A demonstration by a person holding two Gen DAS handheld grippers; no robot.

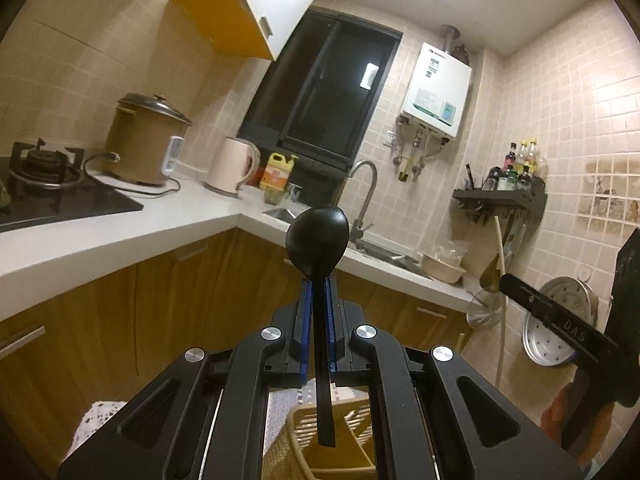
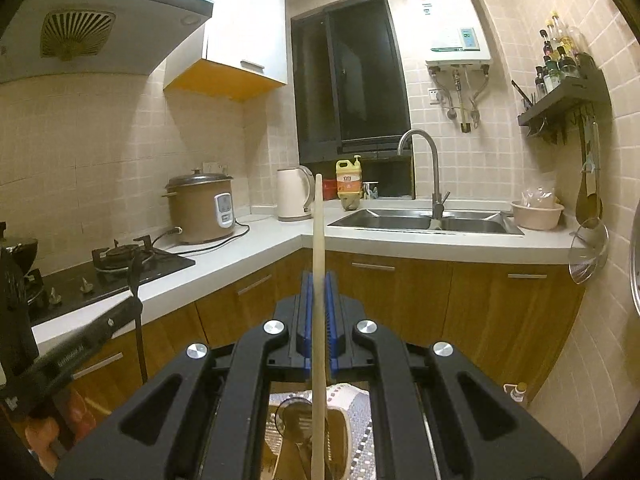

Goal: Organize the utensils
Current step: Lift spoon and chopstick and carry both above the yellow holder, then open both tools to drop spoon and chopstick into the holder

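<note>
My left gripper (image 1: 318,312) pinches a light, stiff black spoon (image 1: 318,240) mid-handle, my right gripper (image 2: 318,312) a slim, rigid wooden stick (image 2: 318,260).

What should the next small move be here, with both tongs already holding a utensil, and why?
Probably lower the left tongs so the black spoon goes handle-first into the yellow basket below. The spoon is clamped upright with its handle hanging just above the basket. The right tongs hold a wooden stick, which can follow.
</note>
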